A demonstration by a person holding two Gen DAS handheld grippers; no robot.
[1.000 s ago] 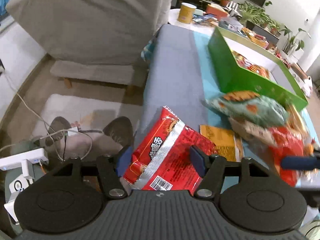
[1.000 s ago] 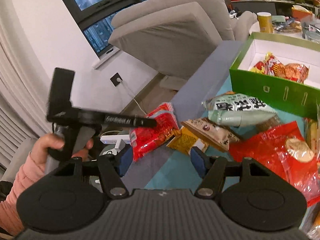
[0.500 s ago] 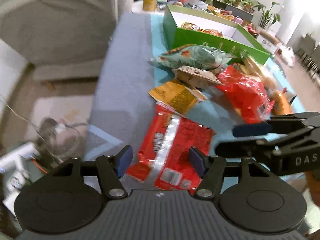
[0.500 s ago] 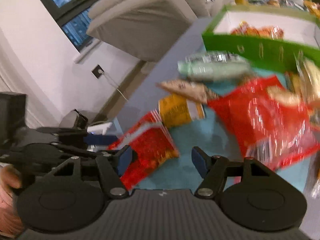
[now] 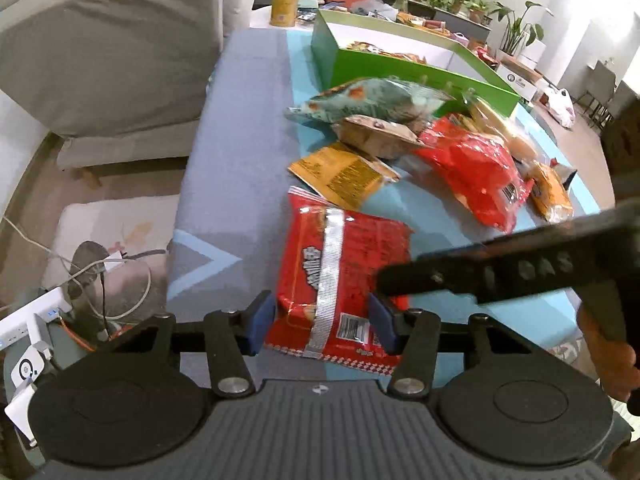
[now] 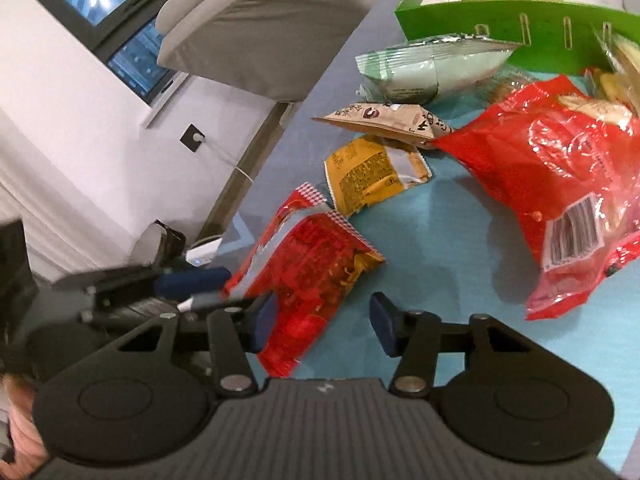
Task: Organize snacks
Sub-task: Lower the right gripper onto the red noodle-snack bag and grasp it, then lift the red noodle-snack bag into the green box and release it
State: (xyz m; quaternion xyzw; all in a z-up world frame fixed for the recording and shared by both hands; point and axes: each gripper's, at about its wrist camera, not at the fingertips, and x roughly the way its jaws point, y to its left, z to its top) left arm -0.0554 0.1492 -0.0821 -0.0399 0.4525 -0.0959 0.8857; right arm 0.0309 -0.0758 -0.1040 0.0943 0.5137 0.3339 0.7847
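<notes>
- Closing on the red noodle packet (image 5: 340, 276), the left claw (image 5: 322, 322) has the packet's near end between its blue pads; the jaws are narrowing, and whether the pads press the wrapper yet cannot be told from the left wrist view.
- A second ago the same claw stood wider over the packet at the worktop's edge; since then the view has swung so the packet lies straight ahead, at lower centre of the frame.
- In the right wrist view the right claw (image 6: 322, 324) is also closing, now low over the blue worktop (image 6: 440, 240). Only the packet's corner (image 6: 308, 280) lies by its left pad; most of the gap is bare cloth, so it grips nothing.
- The right claw has dropped from a higher look at the pile to the packet's side, crossing the right of the left wrist view as a dark bar.
- Judging by this, the packet is the next snack bound for the green box (image 5: 400, 68) at the upper centre, which already holds some snacks.
</notes>
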